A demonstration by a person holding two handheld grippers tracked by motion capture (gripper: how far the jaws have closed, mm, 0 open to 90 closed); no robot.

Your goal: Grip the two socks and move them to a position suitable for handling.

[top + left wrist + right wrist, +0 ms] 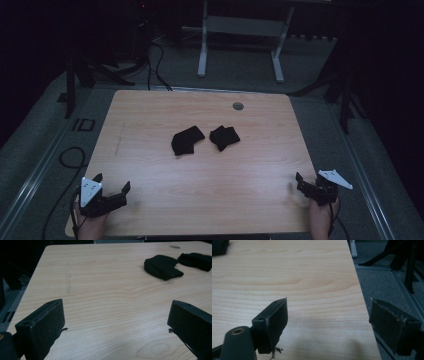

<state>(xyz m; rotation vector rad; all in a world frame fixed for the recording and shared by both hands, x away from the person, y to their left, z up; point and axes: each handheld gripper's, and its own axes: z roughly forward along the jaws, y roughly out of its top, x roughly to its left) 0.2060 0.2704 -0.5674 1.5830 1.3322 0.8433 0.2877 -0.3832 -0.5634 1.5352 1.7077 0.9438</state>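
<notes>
A: Nearest the camera?
B: Left gripper [112,186] at the desk's [200,200] near-left corner, held in a hand [90,225]. Fingers [43,325] spread wide, released, nothing between them. Aimed forward and a little right, over bare wood.

A: And on the other side?
B: Right gripper [306,184] at the near-right edge, in the other hand [320,217]. Fingers [274,320] likewise parted and empty. Straddling the desk edge in the right gripper view: one finger over wood, the other out over grey floor [382,282].

A: Farther in?
B: Two black socks near the middle, well apart from both grippers. Left sock [186,140] bent like an L, one limb running toward the near-left, the other toward the far-right. Right sock [224,137] just beside it, lumpier, long axis roughly near-left to far-right. Close together at the far ends; touching or not, cannot tell.

A: Same pair from the left gripper view?
B: Up at the right: left sock [162,267] folded thick, right sock [196,261] behind it, stretched sideways.

A: Beyond those?
B: Small grey disc [238,106] set in the desk near the far edge. Past the desk, a white frame [240,40] on the floor, with black cables [157,65] to the left.
</notes>
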